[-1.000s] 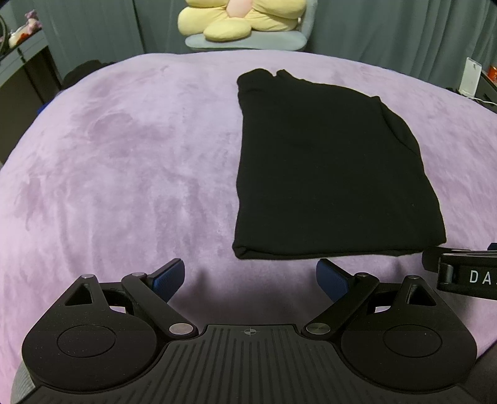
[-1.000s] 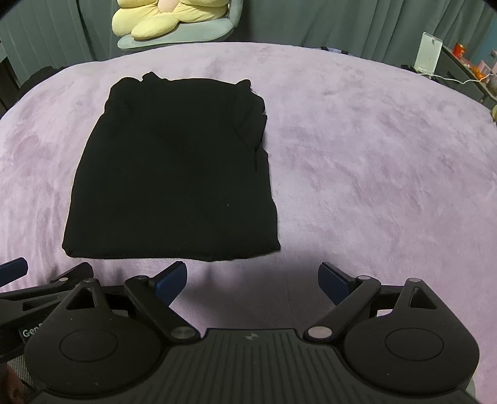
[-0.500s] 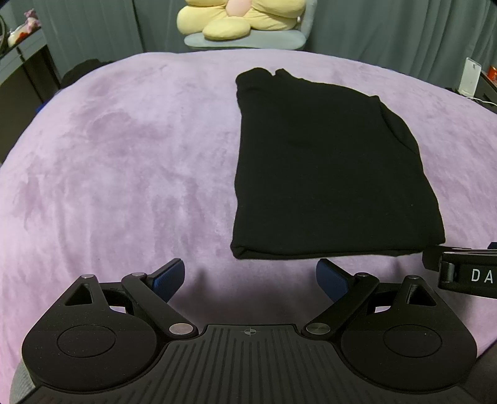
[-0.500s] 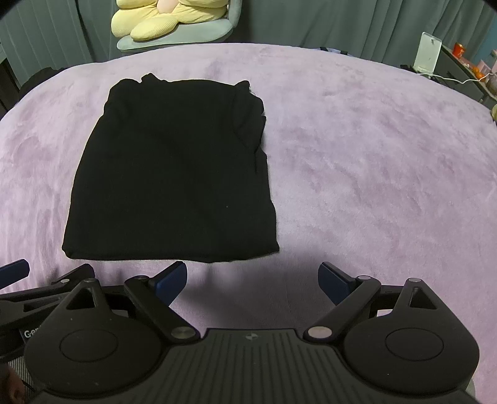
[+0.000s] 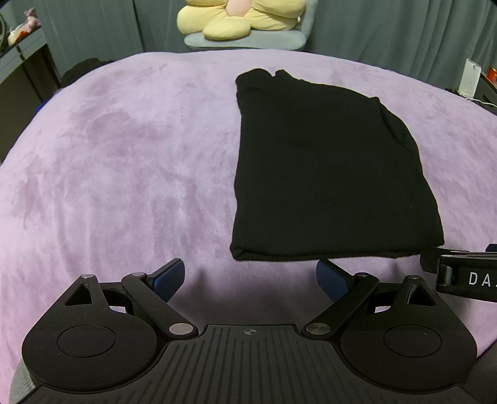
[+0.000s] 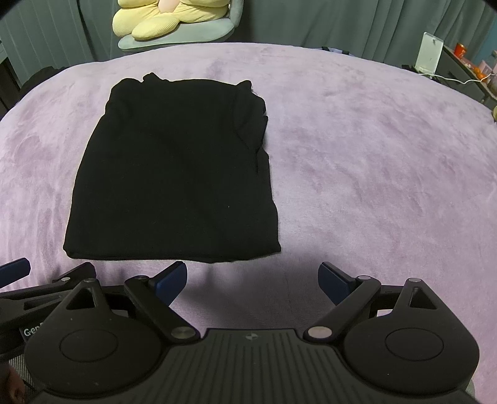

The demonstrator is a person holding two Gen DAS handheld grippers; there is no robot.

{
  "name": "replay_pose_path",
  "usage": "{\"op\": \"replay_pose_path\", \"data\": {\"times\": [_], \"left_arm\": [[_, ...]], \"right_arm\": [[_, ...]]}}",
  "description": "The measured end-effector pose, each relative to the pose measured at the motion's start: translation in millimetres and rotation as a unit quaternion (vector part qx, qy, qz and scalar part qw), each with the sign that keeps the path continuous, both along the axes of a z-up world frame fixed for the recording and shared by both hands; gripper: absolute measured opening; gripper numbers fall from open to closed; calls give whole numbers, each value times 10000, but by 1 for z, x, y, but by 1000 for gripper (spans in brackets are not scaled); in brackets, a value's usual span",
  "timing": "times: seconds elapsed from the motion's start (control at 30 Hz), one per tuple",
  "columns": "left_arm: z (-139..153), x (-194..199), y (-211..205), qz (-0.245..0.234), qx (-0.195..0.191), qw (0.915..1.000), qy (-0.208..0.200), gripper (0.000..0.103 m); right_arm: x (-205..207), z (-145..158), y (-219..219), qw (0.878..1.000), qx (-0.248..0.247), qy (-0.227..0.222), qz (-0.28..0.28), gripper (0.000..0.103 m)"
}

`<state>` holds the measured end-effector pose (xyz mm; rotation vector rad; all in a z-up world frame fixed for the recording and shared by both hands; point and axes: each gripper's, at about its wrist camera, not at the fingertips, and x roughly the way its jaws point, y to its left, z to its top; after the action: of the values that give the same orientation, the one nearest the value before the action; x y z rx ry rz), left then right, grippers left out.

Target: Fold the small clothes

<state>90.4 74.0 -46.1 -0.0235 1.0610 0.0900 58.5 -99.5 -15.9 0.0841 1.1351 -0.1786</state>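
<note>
Black garment (image 5: 326, 174): matt knit cloth, smooth, soft folded edges. Bed cover (image 5: 124, 174): lilac plush, brushed nap showing darker streaks. Left tongs (image 5: 248, 275) and right tongs (image 6: 253, 278): matt black plastic, ribbed housing, blue pads, dull metal pivot pins. Cushion (image 6: 155, 18): pale yellow ribbed fabric.

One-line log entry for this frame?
stage: between folds | black garment: folded, flat on purple blanket | left claw: open, empty | right claw: open, empty
</note>
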Motion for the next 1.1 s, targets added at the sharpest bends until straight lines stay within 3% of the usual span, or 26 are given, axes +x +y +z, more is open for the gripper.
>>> {"op": "replay_pose_path", "data": {"times": [1.1], "left_arm": [[1, 3, -2, -93, -20, 10000, -3, 96]], "right_arm": [[0, 1, -4, 10000, 36, -46, -17, 92]]}}
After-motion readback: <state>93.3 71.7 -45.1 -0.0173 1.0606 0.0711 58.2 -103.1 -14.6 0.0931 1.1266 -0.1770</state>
